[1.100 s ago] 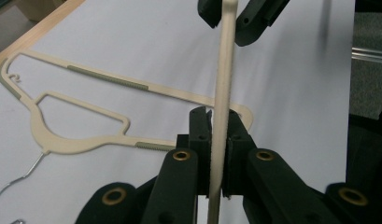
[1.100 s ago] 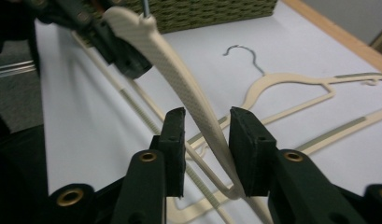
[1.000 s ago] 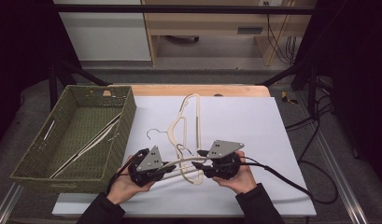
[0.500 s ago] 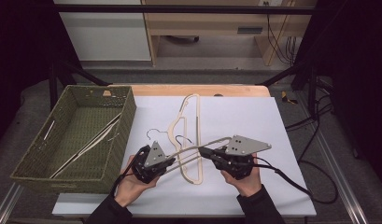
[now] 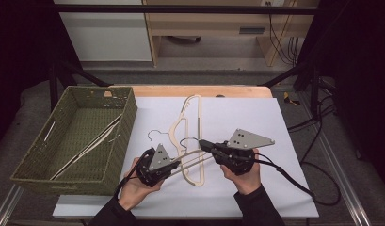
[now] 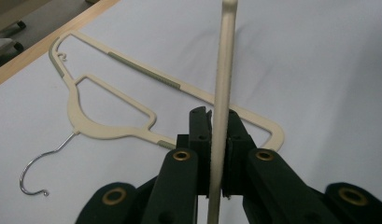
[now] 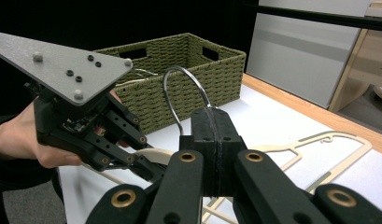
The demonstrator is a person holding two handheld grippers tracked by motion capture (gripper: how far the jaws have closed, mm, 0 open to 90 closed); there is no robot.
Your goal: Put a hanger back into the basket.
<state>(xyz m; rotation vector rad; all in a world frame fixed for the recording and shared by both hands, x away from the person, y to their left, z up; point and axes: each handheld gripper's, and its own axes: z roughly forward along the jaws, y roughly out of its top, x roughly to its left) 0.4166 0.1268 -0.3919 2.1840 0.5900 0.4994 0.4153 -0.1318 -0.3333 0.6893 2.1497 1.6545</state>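
Observation:
Both grippers carry a cream plastic hanger (image 5: 196, 165) just above the white table. My left gripper (image 5: 178, 162) is shut on one of its thin arms, which runs upright between the jaws as a cream bar (image 6: 223, 84). My right gripper (image 5: 203, 143) is shut on the hanger's neck, and the metal hook (image 7: 179, 79) curls up behind its closed jaws (image 7: 212, 122). The left gripper (image 7: 81, 116) and its hand appear at the left in the right gripper view. A second cream hanger (image 5: 188, 117) (image 6: 109, 126) lies flat on the sheet beyond, its wire hook (image 6: 34, 172) pointing toward the basket.
A green woven basket (image 5: 126, 122) (image 7: 179, 60) stands at the table's left and holds a few more hangers (image 5: 86, 146). The white sheet (image 5: 256, 122) covers the table, with a wooden edge (image 5: 199, 90) at the back. Black cables (image 5: 293, 179) trail off to the right.
My right hand has risen and drawn to the right, its grey plate now tilted up. The held hanger has come up off the sheet with it. The left hand has barely moved.

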